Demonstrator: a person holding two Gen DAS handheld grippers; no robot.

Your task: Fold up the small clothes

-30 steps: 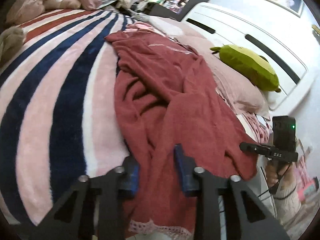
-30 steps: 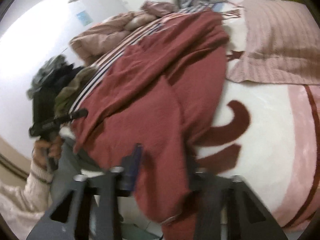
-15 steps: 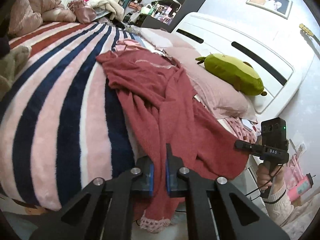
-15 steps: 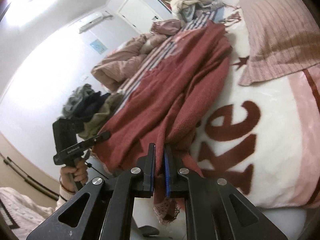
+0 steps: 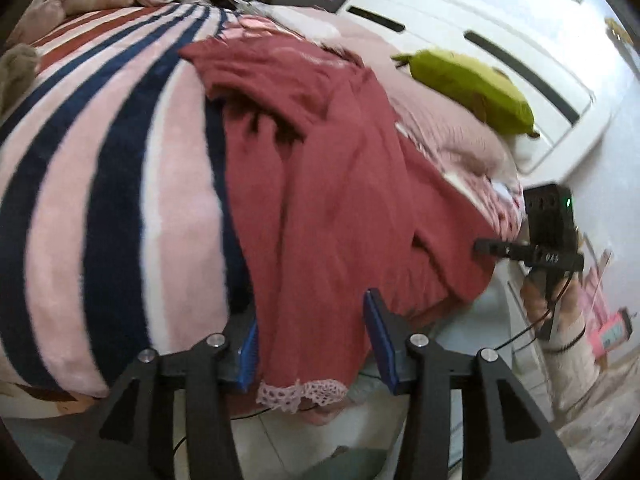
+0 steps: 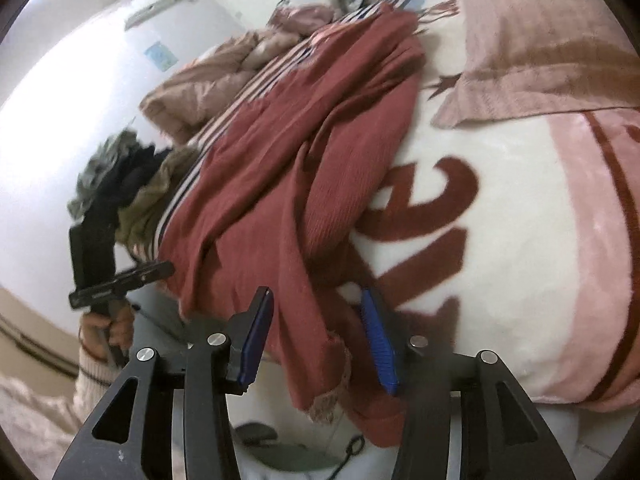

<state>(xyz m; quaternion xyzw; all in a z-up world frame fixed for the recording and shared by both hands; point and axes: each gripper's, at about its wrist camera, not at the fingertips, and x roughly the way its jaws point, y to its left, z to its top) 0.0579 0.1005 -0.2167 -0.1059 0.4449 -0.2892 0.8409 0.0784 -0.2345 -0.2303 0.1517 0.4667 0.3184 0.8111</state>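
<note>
Garment (image 5: 328, 184) on blanket (image 5: 120, 200), hem over bed edge, pillow (image 5: 440, 120) and plush toy (image 5: 472, 80) right

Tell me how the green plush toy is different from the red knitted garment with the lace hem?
The green plush toy is plump and sits up by the white headboard; the red knitted garment lies flat and wrinkled. The toy rests on a pink pillow; the garment's lace hem hangs over the bed's edge. Both look soft.

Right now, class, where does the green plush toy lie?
In the left wrist view, the green plush toy lies upper right, on the pink pillow against the white headboard, beyond the red garment.
</note>
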